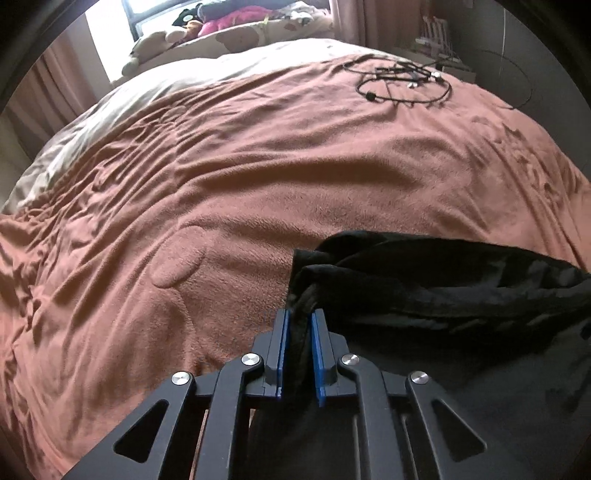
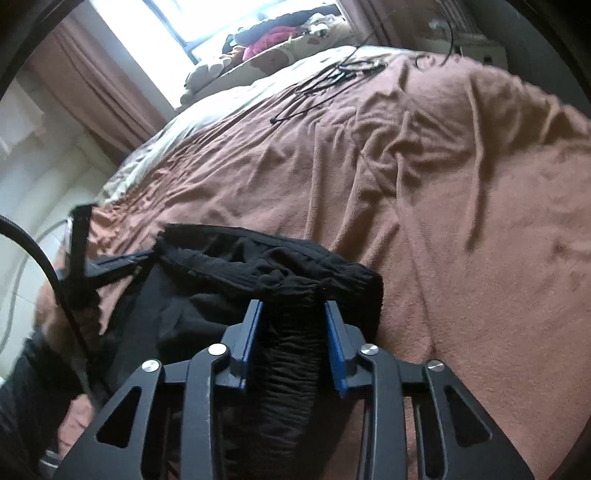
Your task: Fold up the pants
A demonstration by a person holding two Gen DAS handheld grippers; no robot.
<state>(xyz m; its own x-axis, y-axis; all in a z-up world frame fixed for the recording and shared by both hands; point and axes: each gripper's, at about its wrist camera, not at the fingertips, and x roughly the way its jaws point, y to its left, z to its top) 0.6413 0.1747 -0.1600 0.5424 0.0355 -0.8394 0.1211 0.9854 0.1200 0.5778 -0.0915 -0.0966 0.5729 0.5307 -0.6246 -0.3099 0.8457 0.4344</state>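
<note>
Black pants (image 1: 443,284) lie bunched at the near edge of a bed covered with a brown blanket (image 1: 258,166). My left gripper (image 1: 300,317) is shut on a thin fold of the black cloth, which runs down between its blue pads. In the right wrist view the pants (image 2: 258,266) show a ribbed waistband, gathered thick between the blue pads of my right gripper (image 2: 293,308), which is shut on it. The left gripper (image 2: 110,262) appears at the left of that view, holding the other end of the waistband.
A tangle of black cables (image 1: 402,83) lies on the far right part of the blanket. Pillows, soft toys and clothes (image 1: 221,29) are piled by the window at the head of the bed. A black hose (image 2: 44,266) curves past the left side.
</note>
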